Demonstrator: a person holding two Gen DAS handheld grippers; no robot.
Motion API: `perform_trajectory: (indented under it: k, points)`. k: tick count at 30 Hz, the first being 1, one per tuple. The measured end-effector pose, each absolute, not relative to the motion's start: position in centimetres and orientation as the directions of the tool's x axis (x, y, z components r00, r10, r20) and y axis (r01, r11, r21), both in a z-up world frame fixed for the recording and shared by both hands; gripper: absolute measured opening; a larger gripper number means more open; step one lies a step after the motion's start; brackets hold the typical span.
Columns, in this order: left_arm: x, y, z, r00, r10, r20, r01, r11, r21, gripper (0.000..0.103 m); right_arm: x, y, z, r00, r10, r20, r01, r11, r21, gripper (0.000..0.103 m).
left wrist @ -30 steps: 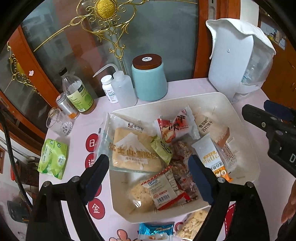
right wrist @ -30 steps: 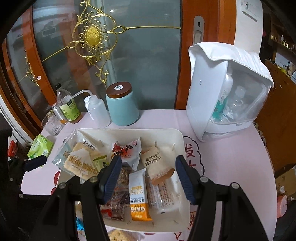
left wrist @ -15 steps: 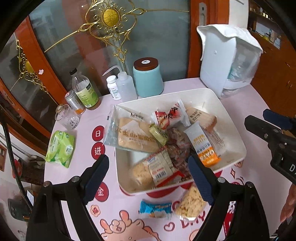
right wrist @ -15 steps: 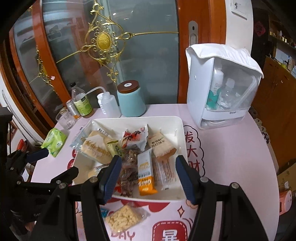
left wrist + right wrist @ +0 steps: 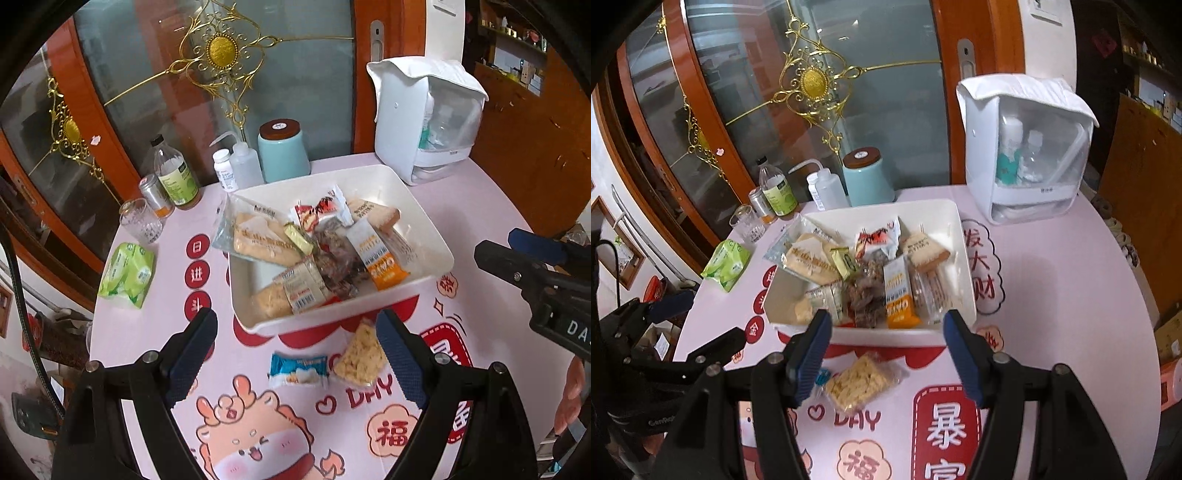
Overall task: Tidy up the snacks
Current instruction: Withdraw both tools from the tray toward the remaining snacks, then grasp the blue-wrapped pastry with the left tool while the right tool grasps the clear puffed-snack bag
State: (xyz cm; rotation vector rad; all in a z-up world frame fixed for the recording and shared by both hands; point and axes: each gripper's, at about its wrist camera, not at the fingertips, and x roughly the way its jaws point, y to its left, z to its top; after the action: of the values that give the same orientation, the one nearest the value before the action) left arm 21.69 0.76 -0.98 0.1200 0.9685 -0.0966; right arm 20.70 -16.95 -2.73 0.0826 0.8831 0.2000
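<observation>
A white tray on the pink table holds several wrapped snacks, among them an orange bar. In front of the tray lie a blue packet and a yellow cracker pack. My left gripper hangs open above these two, nothing between its fingers. My right gripper hovers over the tray's near rim and the cracker pack; its jaws are opening and hold nothing.
Behind the tray stand a teal jar, squeeze bottle, pill bottle, green-labelled bottle, can and glass. A green tissue pack lies left. A white storage box stands back right.
Both grippers pulled back from the tray toward the table's near edge, bringing the blue packet and cracker pack into view. The right jaws spread wider.
</observation>
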Motion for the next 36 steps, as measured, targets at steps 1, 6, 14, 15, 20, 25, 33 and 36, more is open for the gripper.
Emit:
perform_trajectory:
  k: [1,6,14,15,20,25,33,36]
  points:
    - [21.1,0.8,-1.2,0.562,-0.029,-0.827,0.133,0.990,0.056,0.087,20.4,-17.0,-3.1,0.614,0.209,-0.762,-0.135,0.978,0.160,0.077]
    - [19.2,1.1,-2.6,0.564,-0.010,-0.826,0.109,0.992,0.062,0.087,20.0,-17.0,-5.5,0.574,0.201,-0.794,-0.100,0.979,0.175,0.077]
    - [17.3,2.7,-7.0,0.543,0.017,-0.840,-0.031,1.000,0.000,0.087,20.4,-16.2,-11.1,0.474,0.200,-0.858,0.005,0.973,0.230,0.078]
    - [17.2,2.9,-7.6,0.537,0.018,-0.844,-0.051,0.999,-0.011,0.087,20.5,-16.1,-11.8,0.459,0.203,-0.865,0.019,0.971,0.238,0.077]
    - [16.7,5.2,-11.3,0.482,0.036,-0.875,-0.199,0.978,-0.069,0.087,21.3,-15.0,-14.7,0.419,0.193,-0.887,0.083,0.965,0.249,0.078]
    - [16.6,7.2,-14.1,0.435,0.046,-0.899,-0.308,0.946,-0.101,0.087,22.4,-13.9,-17.8,0.366,0.175,-0.914,0.160,0.956,0.247,0.078]
    - [16.9,9.3,-16.9,0.396,0.054,-0.916,-0.375,0.921,-0.108,0.087,24.0,-11.7,-20.7,0.330,0.066,-0.942,0.221,0.964,0.145,0.079]
    - [17.3,9.8,-17.4,0.392,0.051,-0.919,-0.388,0.915,-0.115,0.087,24.4,-11.2,-21.4,0.319,0.048,-0.947,0.243,0.961,0.131,0.080]
